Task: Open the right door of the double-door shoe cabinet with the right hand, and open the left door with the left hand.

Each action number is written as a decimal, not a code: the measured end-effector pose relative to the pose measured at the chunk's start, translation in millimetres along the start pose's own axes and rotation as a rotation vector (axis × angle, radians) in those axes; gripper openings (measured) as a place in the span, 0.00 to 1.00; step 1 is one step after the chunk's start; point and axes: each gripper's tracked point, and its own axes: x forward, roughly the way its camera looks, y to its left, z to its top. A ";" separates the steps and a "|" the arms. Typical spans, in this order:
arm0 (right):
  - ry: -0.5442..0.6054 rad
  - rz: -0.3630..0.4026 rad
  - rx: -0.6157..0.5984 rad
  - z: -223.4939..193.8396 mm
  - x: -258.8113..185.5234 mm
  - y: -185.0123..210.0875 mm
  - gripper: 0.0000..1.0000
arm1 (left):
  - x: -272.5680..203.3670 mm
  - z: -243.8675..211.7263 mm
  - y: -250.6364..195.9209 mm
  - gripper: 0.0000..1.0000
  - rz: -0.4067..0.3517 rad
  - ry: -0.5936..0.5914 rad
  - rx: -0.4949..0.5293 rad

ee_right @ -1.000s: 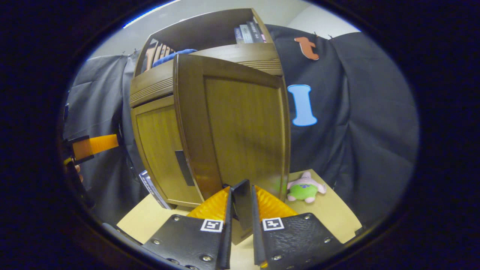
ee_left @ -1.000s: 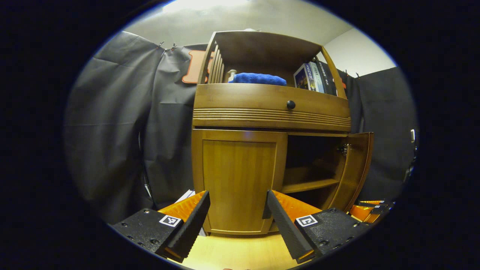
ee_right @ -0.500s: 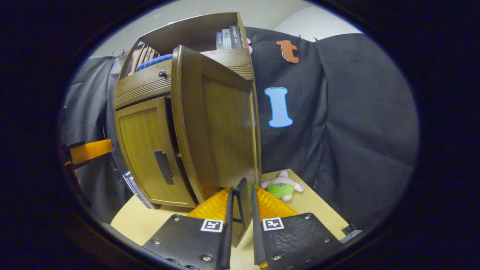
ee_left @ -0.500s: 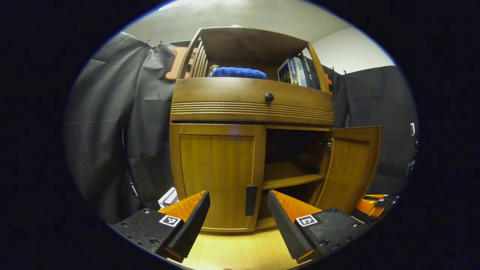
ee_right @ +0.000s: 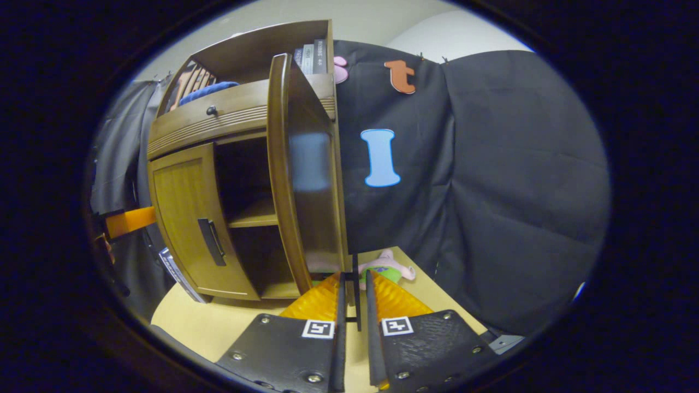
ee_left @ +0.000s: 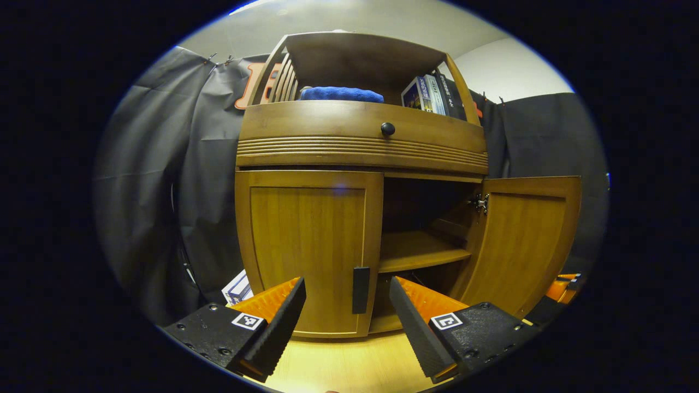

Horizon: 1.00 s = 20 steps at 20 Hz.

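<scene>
The right tongs (ee_right: pixel 354 305) are clenched on the thin dark handle (ee_right: pixel 355 284) of the right door (ee_right: pixel 306 180), which stands swung wide out from the shoe cabinet (ee_left: pixel 360 142). The left tongs (ee_left: pixel 347 311) are released, with the jaws wide apart, and they face the left door (ee_left: pixel 308 245), which is shut. The cabinet stands on the desk (ee_left: pixel 349 365), toward its back edge.

In my judgement the right door is almost done, so the step in hand is the left door. To do it well, bring the open jaws straight to the left door handle (ee_left: pixel 360 289), one finger on each side, close firmly, then pull along the arc of the hinge and not straight back.

The hinges of the left door are hidden. The lower part of the inside is dark, and I cannot tell what lies behind the shelf (ee_left: pixel 420 254). The right handle is mostly covered by the fingers.
</scene>
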 end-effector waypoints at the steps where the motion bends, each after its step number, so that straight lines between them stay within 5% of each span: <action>1: -0.002 -0.008 -0.001 1.3 0.8 -5.1 0.17 | 7.2 -2.6 -2.8 0.92 -0.002 0.001 0.010; 6: -0.003 -0.062 0.001 2.0 0.8 -32.9 0.17 | 43.7 -10.3 -15.3 0.96 -0.003 0.007 0.047; 11: 0.001 -0.123 0.034 2.4 -0.1 -61.4 0.17 | 85.3 -26.7 -18.8 0.88 0.025 0.034 0.047; 20: 0.014 -0.138 0.050 2.1 -1.0 -64.3 0.17 | 139.0 -62.2 -1.1 0.60 0.103 0.117 0.025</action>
